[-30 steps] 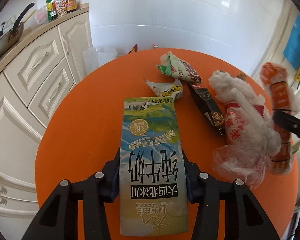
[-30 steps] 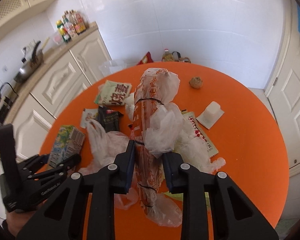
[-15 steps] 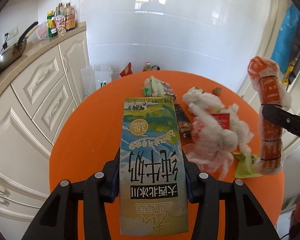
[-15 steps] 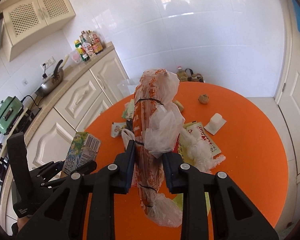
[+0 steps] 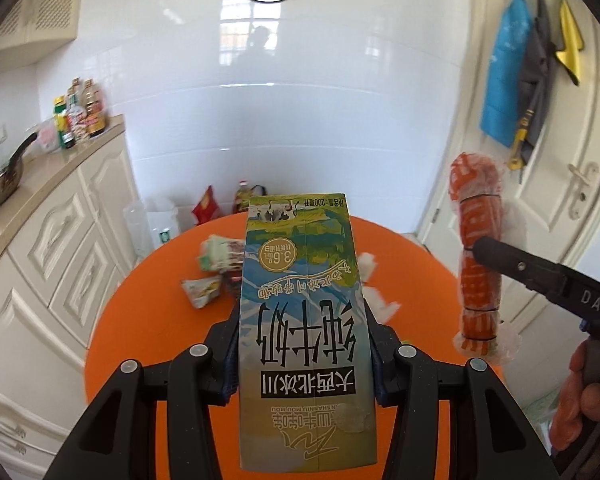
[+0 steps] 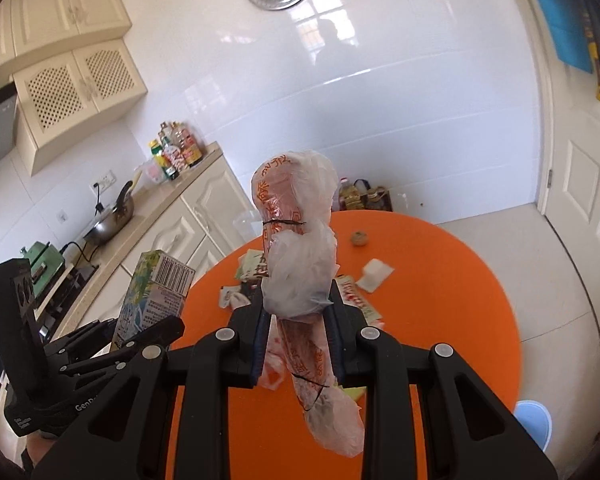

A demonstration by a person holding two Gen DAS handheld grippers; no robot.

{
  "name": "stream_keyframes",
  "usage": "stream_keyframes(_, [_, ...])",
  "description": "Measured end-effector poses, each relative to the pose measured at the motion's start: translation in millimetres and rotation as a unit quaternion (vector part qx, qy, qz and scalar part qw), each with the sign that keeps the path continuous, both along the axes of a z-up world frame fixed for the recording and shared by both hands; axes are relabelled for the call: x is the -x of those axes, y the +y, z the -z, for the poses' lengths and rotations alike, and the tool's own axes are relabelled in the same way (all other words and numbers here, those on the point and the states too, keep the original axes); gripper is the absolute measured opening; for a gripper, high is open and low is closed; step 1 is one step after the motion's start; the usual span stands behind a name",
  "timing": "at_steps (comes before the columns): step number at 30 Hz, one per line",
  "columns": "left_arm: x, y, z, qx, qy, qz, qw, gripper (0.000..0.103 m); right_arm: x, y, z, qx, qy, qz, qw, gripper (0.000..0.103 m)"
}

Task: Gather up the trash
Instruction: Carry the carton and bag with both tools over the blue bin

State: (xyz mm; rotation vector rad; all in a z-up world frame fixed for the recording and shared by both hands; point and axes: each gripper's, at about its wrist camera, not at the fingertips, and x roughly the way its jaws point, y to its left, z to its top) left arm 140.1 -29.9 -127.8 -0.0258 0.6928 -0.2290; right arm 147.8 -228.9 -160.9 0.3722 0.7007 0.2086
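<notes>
Above the orange table (image 5: 140, 300), my left gripper (image 5: 302, 344) clamps the milk carton (image 5: 304, 320), my right gripper (image 6: 298, 336) the bagged roll (image 6: 296, 264)

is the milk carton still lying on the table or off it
Off it: the milk carton is clamped in the left gripper, raised above the orange table.

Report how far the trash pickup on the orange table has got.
Done: nothing visibly binned; no bin is identifiable. In hand: the left gripper clamps the green and yellow milk carton, and the right gripper clamps the orange roll wrapped in clear plastic bags, both held above the round orange table. Left: the crumpled green wrappers, white paper piece, small brown ball and red snack packet.
</notes>
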Motion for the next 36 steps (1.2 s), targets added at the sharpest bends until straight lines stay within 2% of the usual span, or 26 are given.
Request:
stream_keyframes(9, [50,-55,2,-0.012,0.005,0.081,0.9966,0.046,42,-59,4,-0.012,0.002,0.060,0.998,0.025])
stream_keyframes(15, [81,-109,10,-0.018,0.015,0.168,0.9854,0.046,91,-127,9,-0.010,0.010,0.144,0.990,0.025])
stream_keyframes(17, [93,-132,17,-0.018,0.024,0.200,0.9794,0.046,112,-156,16,-0.009,0.022,0.179,0.984,0.025])
stream_keyframes(21, [111,-179,47,-0.016,0.065,0.264,0.9621,0.046,147,-206,39,-0.006,0.052,0.240,0.969,0.025])
stream_keyframes(25, [131,-219,85,-0.028,0.113,0.313,0.9427,0.046,174,-256,82,-0.017,0.099,0.291,0.951,0.025])
stream_keyframes(30, [142,-250,141,-0.062,0.170,0.347,0.9203,0.046,198,-306,150,-0.047,0.154,0.320,0.934,0.025])
stream_keyframes(32, [151,-258,165,-0.076,0.198,0.359,0.9089,0.046,198,-319,178,-0.060,0.176,0.325,0.927,0.025])
stream_keyframes(36, [156,-271,205,-0.109,0.236,0.367,0.8929,0.047,192,-334,219,-0.087,0.209,0.330,0.917,0.025])
